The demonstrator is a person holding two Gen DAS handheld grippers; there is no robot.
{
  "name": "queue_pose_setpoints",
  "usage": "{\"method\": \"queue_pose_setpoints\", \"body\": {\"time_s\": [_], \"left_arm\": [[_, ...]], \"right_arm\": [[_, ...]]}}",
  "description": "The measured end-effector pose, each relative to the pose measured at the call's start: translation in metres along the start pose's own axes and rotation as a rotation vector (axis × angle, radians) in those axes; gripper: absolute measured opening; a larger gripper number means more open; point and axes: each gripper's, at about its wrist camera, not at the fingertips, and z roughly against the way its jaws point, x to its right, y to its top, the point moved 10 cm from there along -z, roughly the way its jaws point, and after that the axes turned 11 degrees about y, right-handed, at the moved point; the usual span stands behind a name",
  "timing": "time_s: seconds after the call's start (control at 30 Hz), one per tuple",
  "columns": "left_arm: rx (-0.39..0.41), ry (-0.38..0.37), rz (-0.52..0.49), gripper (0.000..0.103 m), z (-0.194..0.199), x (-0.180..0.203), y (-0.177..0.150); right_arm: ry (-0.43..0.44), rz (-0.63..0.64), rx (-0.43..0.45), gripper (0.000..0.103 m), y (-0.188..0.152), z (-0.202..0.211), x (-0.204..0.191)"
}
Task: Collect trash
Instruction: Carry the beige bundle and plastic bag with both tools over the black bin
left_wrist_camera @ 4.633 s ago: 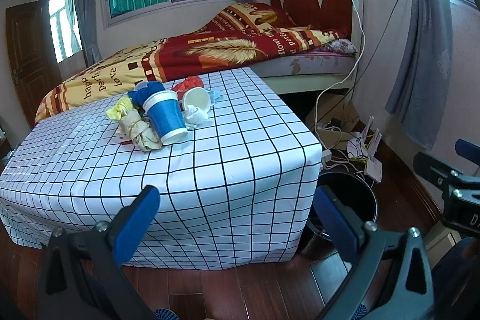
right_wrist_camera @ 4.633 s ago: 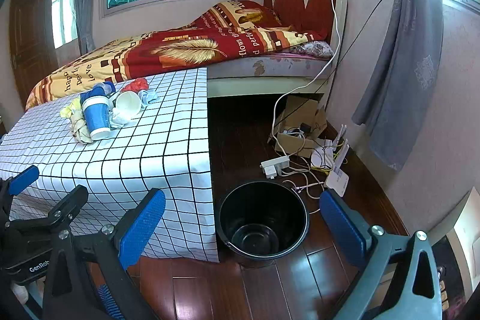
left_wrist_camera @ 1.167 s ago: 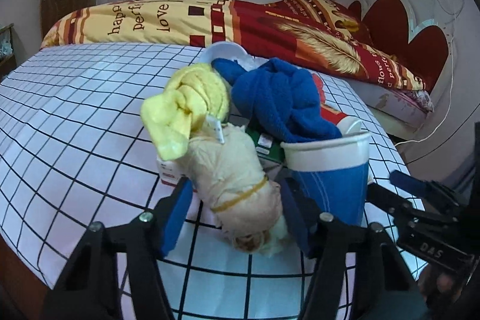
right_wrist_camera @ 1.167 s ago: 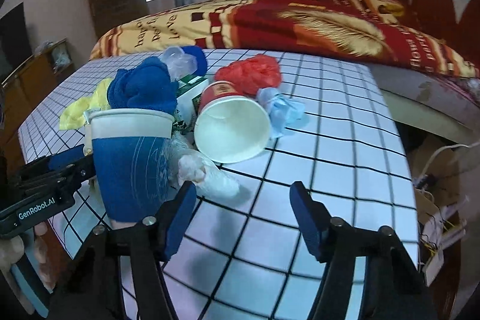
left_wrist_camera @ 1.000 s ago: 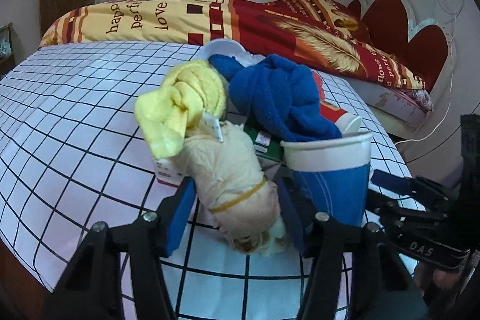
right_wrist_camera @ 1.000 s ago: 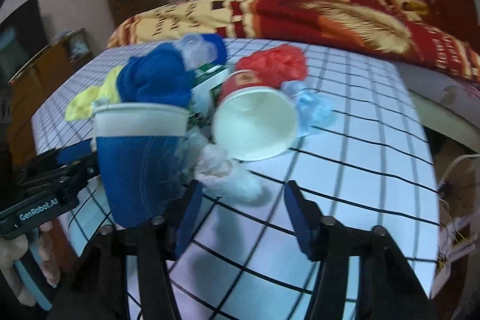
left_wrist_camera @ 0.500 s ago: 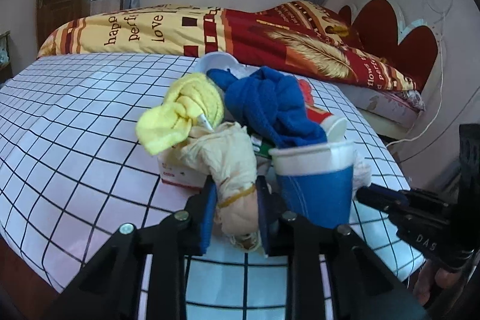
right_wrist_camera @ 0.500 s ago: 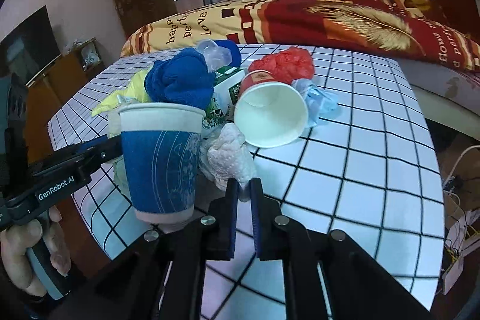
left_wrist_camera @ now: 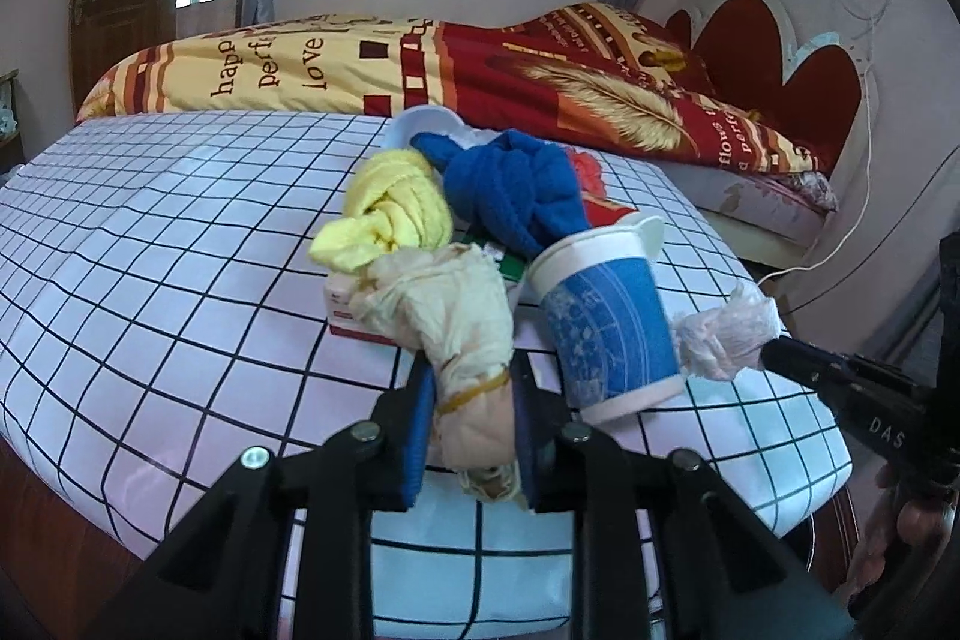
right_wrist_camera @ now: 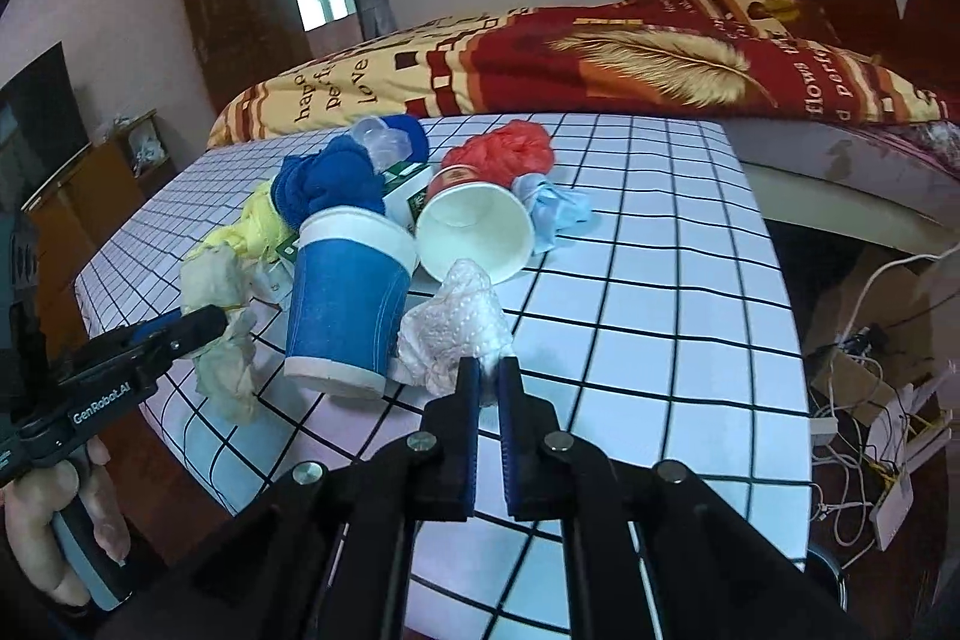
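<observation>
Behind everything, across the upper half of both frames, lies the bed (left_wrist_camera: 456,64) under a red and yellow quilt printed with a feather. Below it, filling the middle of each frame, we see the table under a white black-gridded tablecloth (left_wrist_camera: 150,280), and the trash sits in a heap at its centre.

Largest in that heap is the blue paper cup (left_wrist_camera: 606,322), upright and tilted slightly, just right of centre in the left wrist view. A white paper cup (right_wrist_camera: 477,235) lies on its side with its mouth toward us, near the middle of the right wrist view. A knotted blue cloth (left_wrist_camera: 510,187) and a knotted yellow cloth (left_wrist_camera: 390,214) lie behind the blue cup; a red crumpled bag (right_wrist_camera: 501,151) and a pale blue wad (right_wrist_camera: 555,208) lie beside the white cup.

At the bottom centre of the left wrist view we hold the left gripper (left_wrist_camera: 471,418), its blue pads clamped on a cream crumpled wrapper (left_wrist_camera: 462,328) bound with a yellow rubber band. That wrapper touches a small white carton (left_wrist_camera: 351,307) behind it.

At the bottom centre of the right wrist view we hold the right gripper (right_wrist_camera: 487,382), its fingers pinched together on a white crumpled plastic wad (right_wrist_camera: 453,325), which hangs just beside the blue cup's base.
</observation>
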Motion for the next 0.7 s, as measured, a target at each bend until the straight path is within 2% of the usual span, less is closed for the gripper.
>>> {"method": "queue_pose_setpoints", "body": {"time_s": [0.33,0.7], "left_arm": [[0.008,-0.029,-0.026,0.023,0.017,0.014,-0.007],[0.033,-0.080,-0.112,0.022,0.048,0.056,-0.018]], "right_arm": [[-0.051,-0.016,0.052,0.006,-0.005,0.039,0.007],[-0.126,-0.067,0.110,0.006,-0.024,0.104,0.026]]}}
